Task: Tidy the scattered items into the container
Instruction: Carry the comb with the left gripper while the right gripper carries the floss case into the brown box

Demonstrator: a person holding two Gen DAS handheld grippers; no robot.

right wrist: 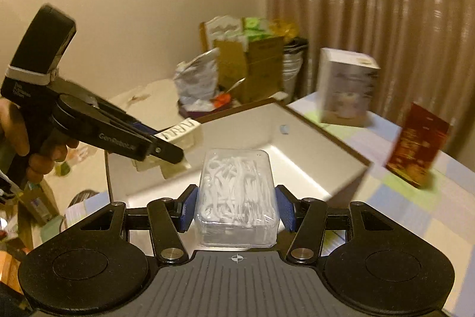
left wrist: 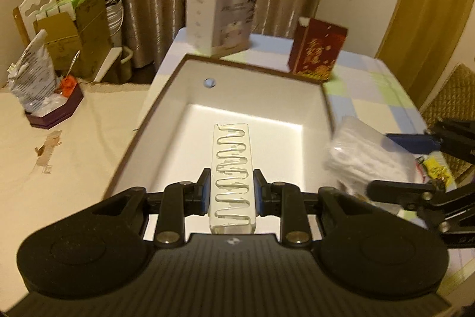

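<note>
My left gripper (left wrist: 232, 192) is shut on a long clear plastic case with a wavy line inside (left wrist: 232, 168), held over the white open box with a brown rim (left wrist: 166, 103). In the right wrist view that case (right wrist: 178, 135) shows in the left gripper (right wrist: 166, 150), above the box's left side. My right gripper (right wrist: 236, 207) is shut on a clear tub of white floss picks (right wrist: 237, 192), in front of the box (right wrist: 314, 165). In the left wrist view the tub (left wrist: 359, 150) and the right gripper (left wrist: 394, 165) sit at the box's right edge.
A white carton (left wrist: 221, 20) and a red carton (left wrist: 319, 48) stand on the checked tablecloth (left wrist: 374, 97) behind the box. Left of the table lie a crumpled bag in a dark tray (left wrist: 38, 88) and stacked cardboard boxes (left wrist: 77, 37). Curtains hang behind. A hand (right wrist: 17, 132) holds the left gripper.
</note>
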